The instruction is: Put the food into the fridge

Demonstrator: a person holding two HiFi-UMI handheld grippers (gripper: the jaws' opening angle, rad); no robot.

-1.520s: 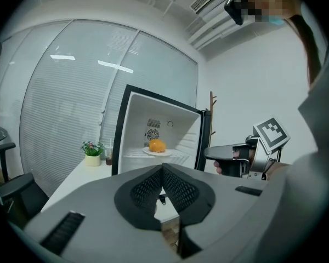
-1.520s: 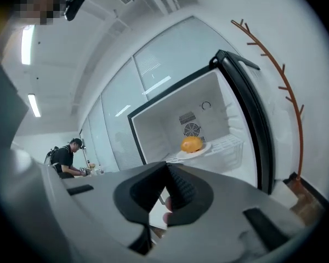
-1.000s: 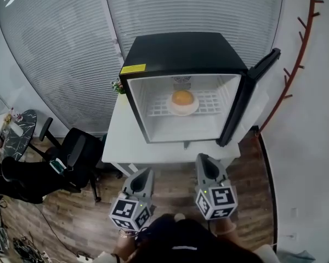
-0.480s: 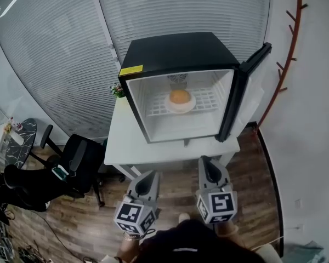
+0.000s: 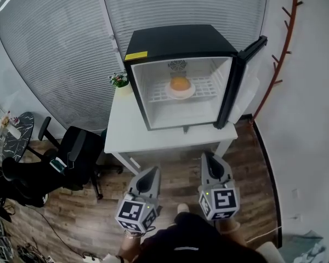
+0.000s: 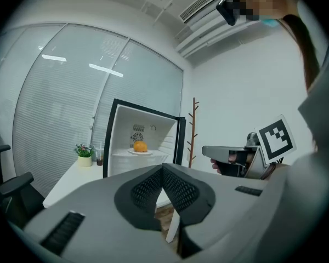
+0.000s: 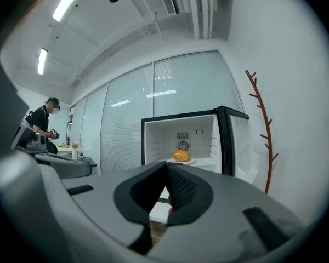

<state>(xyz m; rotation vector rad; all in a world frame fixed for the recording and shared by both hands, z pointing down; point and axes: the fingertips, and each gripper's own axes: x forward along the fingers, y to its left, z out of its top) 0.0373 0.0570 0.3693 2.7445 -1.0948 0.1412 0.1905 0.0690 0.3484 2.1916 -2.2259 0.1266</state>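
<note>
We have drawn back from the open mini fridge [image 5: 181,40], upper centre; the orange [image 5: 179,83] sits on its plate [image 5: 181,95] inside; left claw [image 5: 152,170] and right claw [image 5: 208,156] are closed, empty; placing looks done.

Bright, even indoor light is filling all three views, coming from ceiling light strips [image 7: 66,4] that are also mirroring as pale bars in the glass wall [image 6: 107,70]. The white inside of the fridge [image 5: 181,119] is glowing brighter than its black shell, and the table [image 5: 126,130] is throwing only a soft, faint shadow onto the floor [image 5: 175,179]. Wide-angle lenses are bending straight lines hard toward the edges, both gripper views are fading into a round black border, and the left hand-held gripper [image 6: 162,169] and right hand-held gripper [image 7: 165,167] are showing soft and out of focus up close while the far room is reading sharp.
</note>
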